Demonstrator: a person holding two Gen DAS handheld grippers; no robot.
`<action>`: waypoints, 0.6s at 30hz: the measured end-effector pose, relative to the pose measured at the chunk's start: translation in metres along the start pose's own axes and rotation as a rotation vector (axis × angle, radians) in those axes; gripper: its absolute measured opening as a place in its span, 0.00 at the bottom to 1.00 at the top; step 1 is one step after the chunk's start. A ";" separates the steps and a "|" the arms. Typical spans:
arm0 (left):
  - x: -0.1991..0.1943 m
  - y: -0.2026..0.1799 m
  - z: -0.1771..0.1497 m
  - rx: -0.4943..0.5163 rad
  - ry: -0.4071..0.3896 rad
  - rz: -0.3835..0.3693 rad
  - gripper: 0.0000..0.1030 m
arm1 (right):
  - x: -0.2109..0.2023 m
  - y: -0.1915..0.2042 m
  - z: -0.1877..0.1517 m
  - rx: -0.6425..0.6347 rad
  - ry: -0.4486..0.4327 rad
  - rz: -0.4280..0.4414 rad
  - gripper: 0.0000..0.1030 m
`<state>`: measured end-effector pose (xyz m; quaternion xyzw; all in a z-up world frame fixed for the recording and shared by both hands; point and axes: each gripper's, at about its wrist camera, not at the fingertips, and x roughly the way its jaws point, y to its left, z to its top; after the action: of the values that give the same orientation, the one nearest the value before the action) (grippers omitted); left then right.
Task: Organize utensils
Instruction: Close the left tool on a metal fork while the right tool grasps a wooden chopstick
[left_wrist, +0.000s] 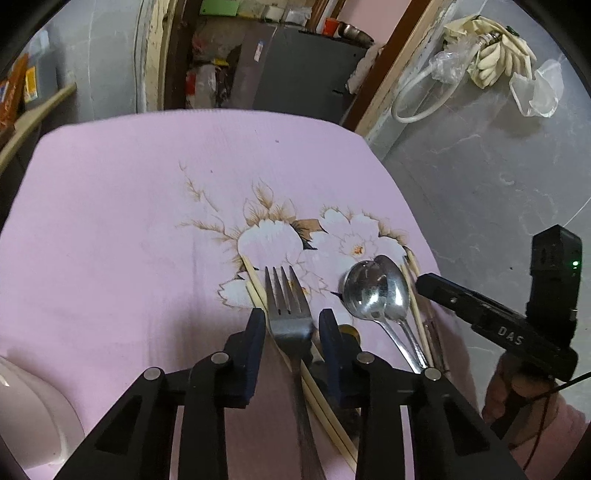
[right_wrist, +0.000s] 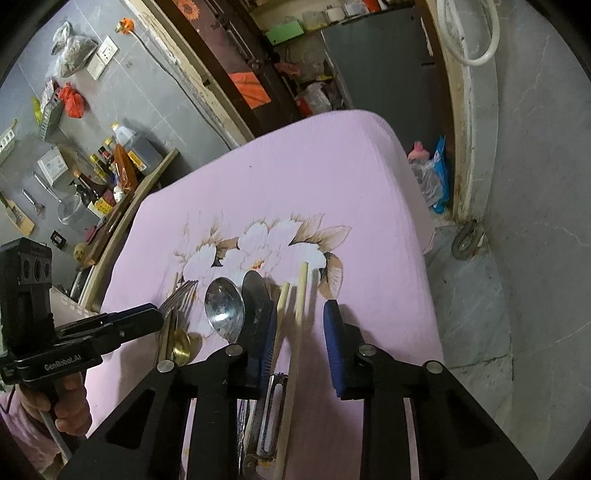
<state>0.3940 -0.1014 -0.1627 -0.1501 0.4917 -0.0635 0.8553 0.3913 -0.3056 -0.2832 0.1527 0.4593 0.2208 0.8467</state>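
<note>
Utensils lie in a row on the pink flowered cloth (left_wrist: 110, 221). My left gripper (left_wrist: 291, 321) hangs over the steel fork (left_wrist: 286, 295), whose neck sits between the blue pads with thin gaps on both sides; a pair of wooden chopsticks (left_wrist: 255, 284) runs under it. To the right lie two steel spoons (left_wrist: 369, 291) and more chopsticks (left_wrist: 413, 295). My right gripper (right_wrist: 299, 325) stands open astride two chopsticks (right_wrist: 301, 295), with a ridged peeler (right_wrist: 271, 406) below it. The spoons (right_wrist: 223, 310), the fork (right_wrist: 181, 293) and a gold spoon (right_wrist: 181, 345) lie to its left.
A white container (left_wrist: 29, 406) stands at the cloth's near left corner. The table's right edge drops to grey floor (right_wrist: 535, 258). A shelf of bottles (right_wrist: 110, 166) runs along the left wall. A hand holds each gripper's handle (right_wrist: 70, 402).
</note>
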 end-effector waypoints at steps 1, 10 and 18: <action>0.000 0.001 0.001 -0.010 0.012 -0.012 0.26 | -0.001 -0.004 0.001 0.004 0.009 0.001 0.22; 0.000 -0.002 0.007 -0.034 0.043 -0.075 0.20 | 0.002 -0.003 0.002 0.007 0.037 -0.005 0.15; 0.011 -0.002 0.013 -0.062 0.101 -0.129 0.20 | 0.003 -0.006 0.002 0.010 0.047 0.007 0.15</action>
<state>0.4107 -0.1039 -0.1646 -0.2045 0.5251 -0.1109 0.8187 0.3956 -0.3095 -0.2867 0.1531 0.4797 0.2249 0.8342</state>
